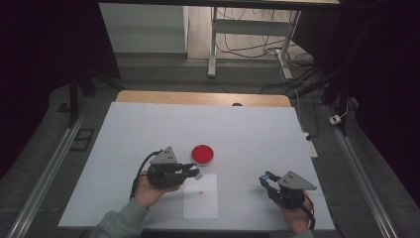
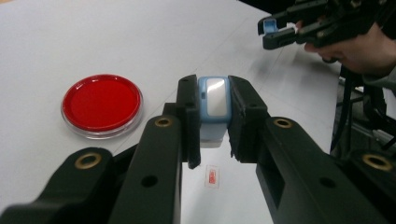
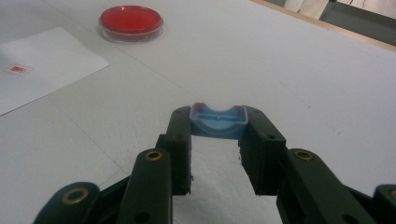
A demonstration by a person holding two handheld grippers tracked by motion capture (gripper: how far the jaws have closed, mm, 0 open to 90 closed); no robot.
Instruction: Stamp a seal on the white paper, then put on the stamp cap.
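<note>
Left gripper (image 2: 213, 116) jaws pinching blue stamp (image 2: 213, 100) above stamped paper (image 1: 200, 196); right gripper (image 3: 218, 135) jaws clamping its cap (image 3: 218, 120), kept clear.

A white rectangular paper sheet (image 1: 200, 196) lies on the white table (image 1: 257, 134). Just behind the sheet sits a round red-filled clear plastic dish (image 1: 202, 154). Grippers flank the sheet, left (image 1: 190, 171) touching, right (image 1: 264, 179) apart.

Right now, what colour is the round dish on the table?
Red, with a clear rim; the round dish shows best in the left gripper view.
</note>
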